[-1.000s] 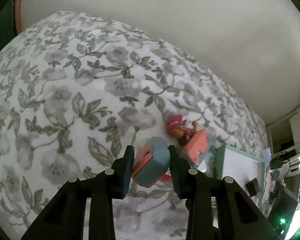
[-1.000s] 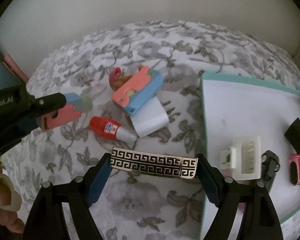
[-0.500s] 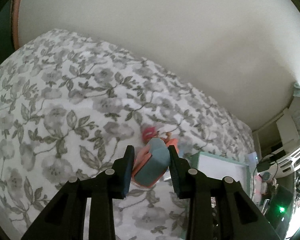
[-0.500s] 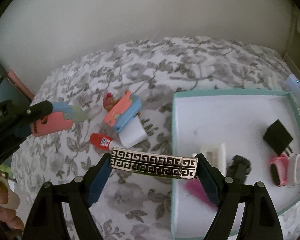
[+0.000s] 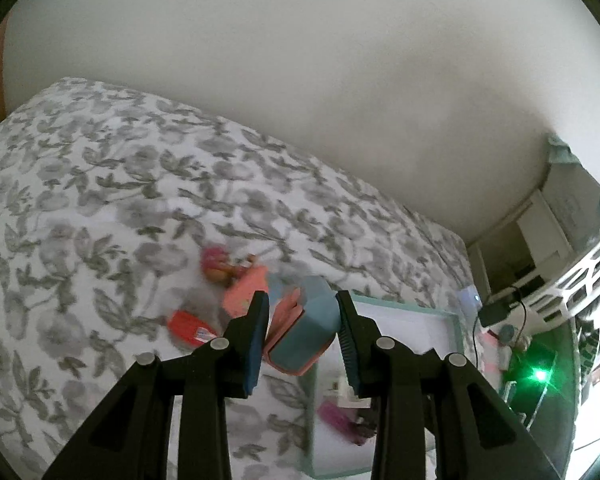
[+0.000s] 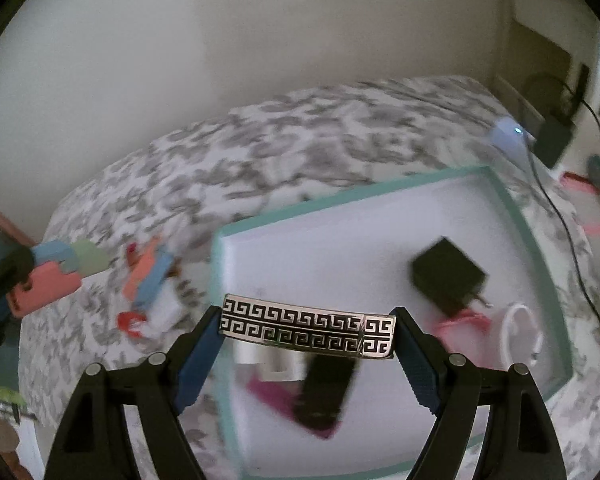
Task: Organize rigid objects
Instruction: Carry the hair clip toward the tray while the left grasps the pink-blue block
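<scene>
The clip (image 6: 308,328), patterned black and silver, is pinched end to end by the right gripper (image 6: 306,350) above the tray (image 6: 516,208) — near its left rim. The left gripper (image 5: 302,334) pinches a pink-and-blue block (image 5: 302,336) over the bedspread (image 5: 100,208), beside the tray. Risk: the clip, held only by its ends, could pivot or slip out early and land on the charger (image 6: 446,276) or outside the rim.

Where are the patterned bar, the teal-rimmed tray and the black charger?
patterned bar (image 6: 306,330), right wrist view, middle of its patterned face
teal-rimmed tray (image 6: 516,216), right wrist view, far right rim
black charger (image 6: 446,276), right wrist view, top face
</scene>
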Tool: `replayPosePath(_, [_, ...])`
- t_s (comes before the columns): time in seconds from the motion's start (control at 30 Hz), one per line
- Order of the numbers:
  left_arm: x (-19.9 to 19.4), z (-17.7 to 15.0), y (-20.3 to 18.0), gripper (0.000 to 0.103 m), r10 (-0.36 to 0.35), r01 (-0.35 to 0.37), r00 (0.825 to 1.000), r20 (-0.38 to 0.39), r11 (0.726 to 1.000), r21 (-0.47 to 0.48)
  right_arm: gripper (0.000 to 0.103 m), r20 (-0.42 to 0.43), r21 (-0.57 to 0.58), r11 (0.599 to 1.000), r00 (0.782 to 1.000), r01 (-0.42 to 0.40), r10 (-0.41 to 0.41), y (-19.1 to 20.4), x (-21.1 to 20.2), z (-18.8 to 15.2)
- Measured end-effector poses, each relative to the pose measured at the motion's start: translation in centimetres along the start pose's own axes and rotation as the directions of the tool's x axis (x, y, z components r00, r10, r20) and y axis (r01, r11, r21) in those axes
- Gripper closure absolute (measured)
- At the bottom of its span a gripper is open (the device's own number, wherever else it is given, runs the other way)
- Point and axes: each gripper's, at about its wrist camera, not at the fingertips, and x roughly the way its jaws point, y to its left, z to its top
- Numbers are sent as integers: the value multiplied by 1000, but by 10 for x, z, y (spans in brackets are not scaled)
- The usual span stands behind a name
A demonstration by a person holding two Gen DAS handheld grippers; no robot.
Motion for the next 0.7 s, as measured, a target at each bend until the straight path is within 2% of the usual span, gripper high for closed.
replayPosePath(0.3, [29, -17, -43, 68, -35, 37, 998, -44, 997, 61, 19, -49, 115, 993, 998, 38, -33, -51, 5, 3])
replayPosePath(0.7, [71, -37, -80, 68, -21, 37, 994, -109, 988, 148, 19, -85, 132, 989, 995, 70, -59, -67, 15, 0])
